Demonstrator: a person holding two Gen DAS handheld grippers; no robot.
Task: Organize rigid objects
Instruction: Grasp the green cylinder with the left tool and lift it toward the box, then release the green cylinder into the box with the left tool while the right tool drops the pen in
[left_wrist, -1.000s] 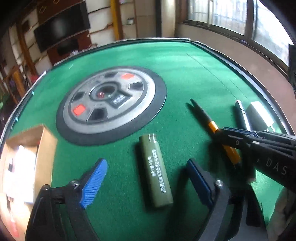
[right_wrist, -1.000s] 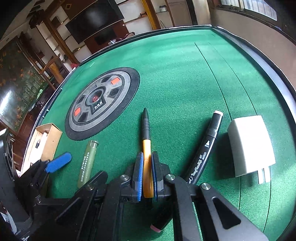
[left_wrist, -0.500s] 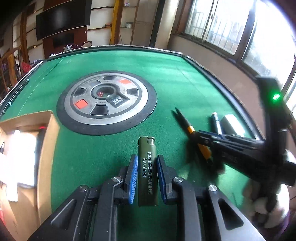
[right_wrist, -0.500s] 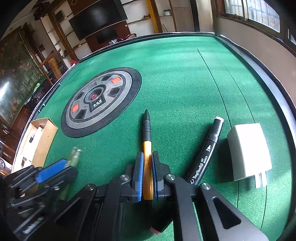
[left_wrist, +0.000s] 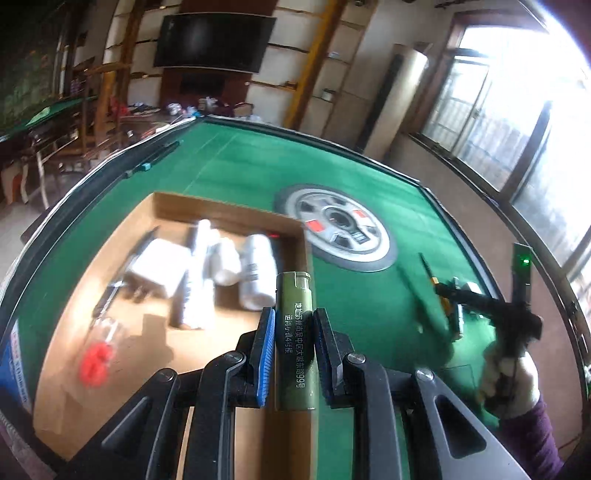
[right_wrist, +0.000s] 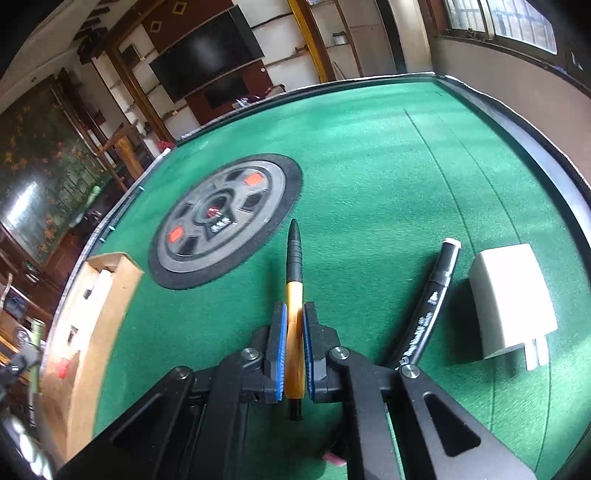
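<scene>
Green felt covers our tabletop (right_wrist: 369, 155), with a round grey control disc (right_wrist: 221, 218) at its centre and a dark rim all round, in a wood-panelled room with a dark screen on the far wall

Our left claw (left_wrist: 293, 354) is closed tight on the olive-green cylinder (left_wrist: 295, 336), which runs lengthwise between the blue pads (left_wrist: 266, 354) with printed lettering facing up. Its capped end pokes out ahead, hanging over the right wall of the cardboard box (left_wrist: 229, 214) near the tabletop's left edge. Inside we see a white charger (left_wrist: 155, 266), white tubes (left_wrist: 255, 266) and a blurred red item; motion blur hides the finer detail

Our right claw (right_wrist: 293, 354) is clamped on the orange barrel of the pen (right_wrist: 294, 280), whose black tip points toward the disc. We cannot tell whether the pen is lifted clear of the felt. Just beside it to the right lie a black marker (right_wrist: 436, 295) and, nearer the right edge, a white plug adapter (right_wrist: 513, 299), both loose

We judge the step in hand to be carrying each gripped piece to the box. Next the left claw needs to come a little further over the box floor, find a bare patch of cardboard, lower and open. The right claw then has to cross the whole tabletop toward the left edge without the two colliding
</scene>
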